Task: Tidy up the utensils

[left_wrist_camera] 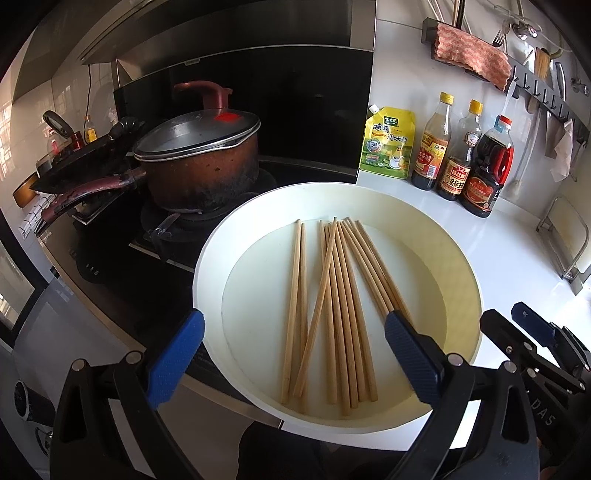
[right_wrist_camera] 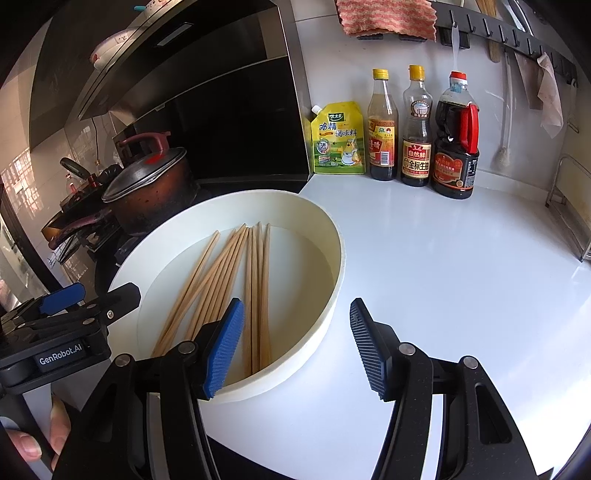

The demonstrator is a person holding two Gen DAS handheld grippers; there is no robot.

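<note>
Chopsticks (left_wrist_camera: 332, 314) lie loose in the white round basin (left_wrist_camera: 458, 258) mid-frame, and I see my left gripper (left_wrist_camera: 295, 354) at the bottom edge with fingers apart, clamping nothing. My right gripper (right_wrist_camera: 295, 347) also gapes empty, straddling the basin's near rim. Farther up stand sauce bottles (right_wrist_camera: 417, 129), upper right, and a lidded pot (left_wrist_camera: 199, 155), upper left.

walls: white tile (right_wrist_camera: 332, 74) | counter: glossy white (right_wrist_camera: 461, 277) | hood: black (left_wrist_camera: 229, 33) | light: daylight
</note>
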